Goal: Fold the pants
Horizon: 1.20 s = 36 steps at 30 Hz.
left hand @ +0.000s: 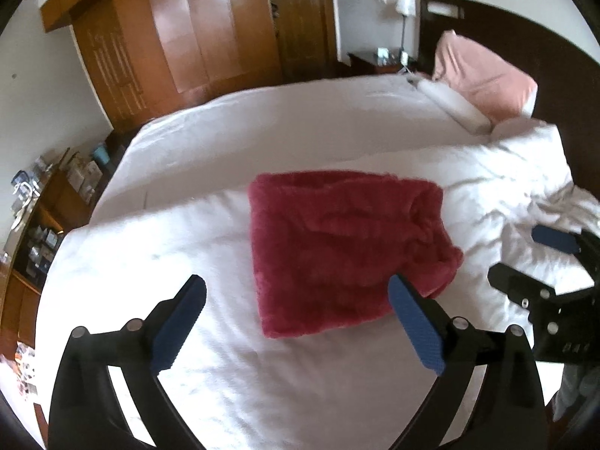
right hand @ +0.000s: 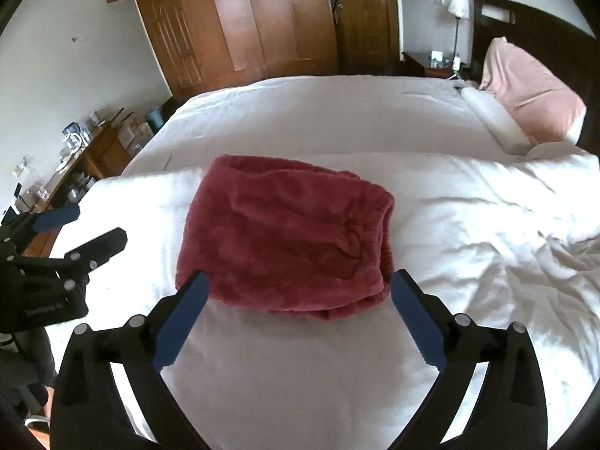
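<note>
The dark red fleece pants (left hand: 337, 247) lie folded into a compact rectangle on the white duvet (left hand: 225, 337); they also show in the right wrist view (right hand: 285, 240), elastic waistband to the right. My left gripper (left hand: 296, 288) is open and empty, hovering just short of the pants' near edge. My right gripper (right hand: 298, 285) is open and empty, its fingers on either side of the bundle's near edge, apart from it. Each gripper shows in the other's view: the right one (left hand: 525, 258) at the right edge, the left one (right hand: 93, 228) at the left edge.
A pink pillow (right hand: 532, 90) and a white bolster (right hand: 491, 116) lie by the dark headboard at the far right. Wooden wardrobes (right hand: 262, 18) stand behind the bed. A cluttered wooden shelf (right hand: 82, 157) stands left of the bed. The duvet is rumpled on the right (right hand: 525, 255).
</note>
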Motion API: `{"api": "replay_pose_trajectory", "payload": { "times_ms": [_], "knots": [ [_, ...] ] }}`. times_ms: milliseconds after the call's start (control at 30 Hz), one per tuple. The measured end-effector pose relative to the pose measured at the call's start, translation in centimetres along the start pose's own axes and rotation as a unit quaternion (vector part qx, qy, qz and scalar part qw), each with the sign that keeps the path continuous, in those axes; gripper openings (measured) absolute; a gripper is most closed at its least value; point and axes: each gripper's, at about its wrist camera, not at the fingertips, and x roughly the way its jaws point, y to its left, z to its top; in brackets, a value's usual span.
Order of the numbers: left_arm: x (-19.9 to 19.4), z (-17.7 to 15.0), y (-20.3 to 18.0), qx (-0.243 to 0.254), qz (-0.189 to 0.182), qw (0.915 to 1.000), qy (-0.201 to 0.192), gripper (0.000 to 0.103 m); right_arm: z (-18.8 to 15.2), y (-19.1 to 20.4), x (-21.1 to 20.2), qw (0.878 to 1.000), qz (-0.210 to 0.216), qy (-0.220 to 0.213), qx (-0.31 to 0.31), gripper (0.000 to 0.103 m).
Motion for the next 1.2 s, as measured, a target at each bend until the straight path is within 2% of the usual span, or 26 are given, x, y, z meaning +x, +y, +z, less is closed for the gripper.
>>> {"api": "replay_pose_trajectory", "payload": {
  "times_ms": [167, 400, 700, 1000, 1200],
  "knots": [
    [-3.8, 0.8, 1.0, -0.026, 0.019, 0.9987, -0.041, 0.097, 0.4, 1.2, -3.4, 1.0, 0.0, -0.024, -0.007, 0.1],
    [-6.5, 1.4, 1.5, -0.041, 0.054, 0.9963, -0.053, 0.098, 0.8, 3.4, -6.3, 0.998, -0.013, -0.051, -0.036, 0.1],
    [-7.0, 1.0, 1.9, -0.039, 0.031, 0.9981, -0.037, 0.098, 1.0, 4.0, -6.9, 0.998, -0.017, -0.052, -0.042, 0.1],
    [-6.6, 0.7, 1.8, -0.028, 0.05, 0.9979, -0.029, 0.098, 1.0, 4.6, -6.7, 0.997, -0.024, -0.049, -0.052, 0.1],
    [-6.5, 0.6, 1.9, -0.028, 0.043, 0.9984, -0.026, 0.098, 0.9, 4.9, -6.6, 0.997, -0.025, -0.047, -0.055, 0.1]
  ]
}}
